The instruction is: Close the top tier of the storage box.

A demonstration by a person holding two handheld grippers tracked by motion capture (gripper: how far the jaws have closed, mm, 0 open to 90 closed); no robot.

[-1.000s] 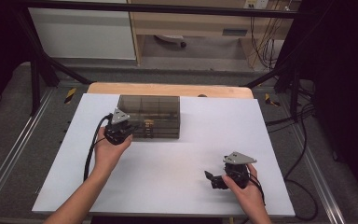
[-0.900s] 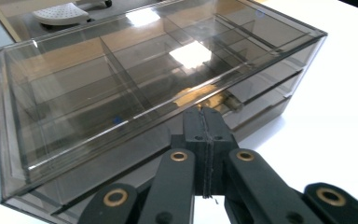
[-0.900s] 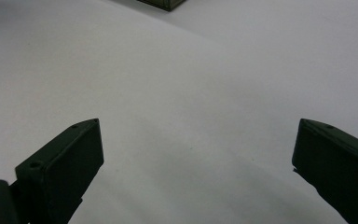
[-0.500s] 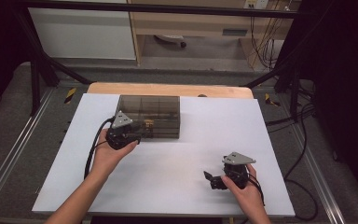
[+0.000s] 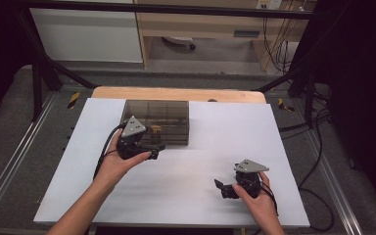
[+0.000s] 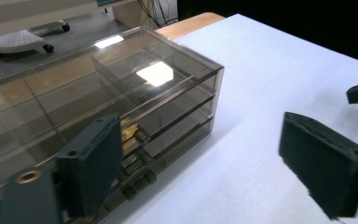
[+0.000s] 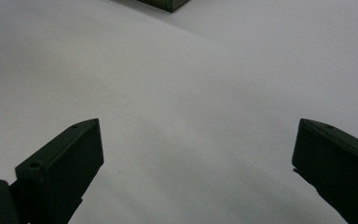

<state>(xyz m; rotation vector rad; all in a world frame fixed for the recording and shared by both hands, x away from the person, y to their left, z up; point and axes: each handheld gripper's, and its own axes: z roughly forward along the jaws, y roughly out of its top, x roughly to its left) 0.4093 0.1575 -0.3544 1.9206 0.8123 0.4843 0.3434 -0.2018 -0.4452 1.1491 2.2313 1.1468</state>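
A smoky clear drawer box point(image 5: 156, 120) stands at the back middle of the white tabletop point(image 5: 215, 147). Its stacked drawers point(image 6: 168, 126) face the person, with small knobs point(image 6: 142, 136) on their fronts and a yellowish item point(image 6: 128, 131) behind the middle one. My left gripper point(image 5: 155, 151) hovers just in front of the box's left half. Its jaws have just been opening, and in the left gripper view the left gripper point(image 6: 209, 172) stands wide with nothing between the pads. My right gripper point(image 5: 223, 188) rests near the front right, and in its own view the right gripper point(image 7: 196, 172) is open over bare table.
A wooden table edge point(image 5: 176, 93) runs behind the white top. Cables point(image 5: 318, 147) trail off the right side. Black frame bars point(image 5: 39, 73) and a floor with a white cabinet point(image 5: 85, 32) lie beyond. The box's corner point(image 7: 165, 3) shows at the top of the right gripper view.
The left gripper has drawn back from the box's front, a little to the right and toward the person, and its jaws have gone from shut to wide open. The right hand has stayed put.
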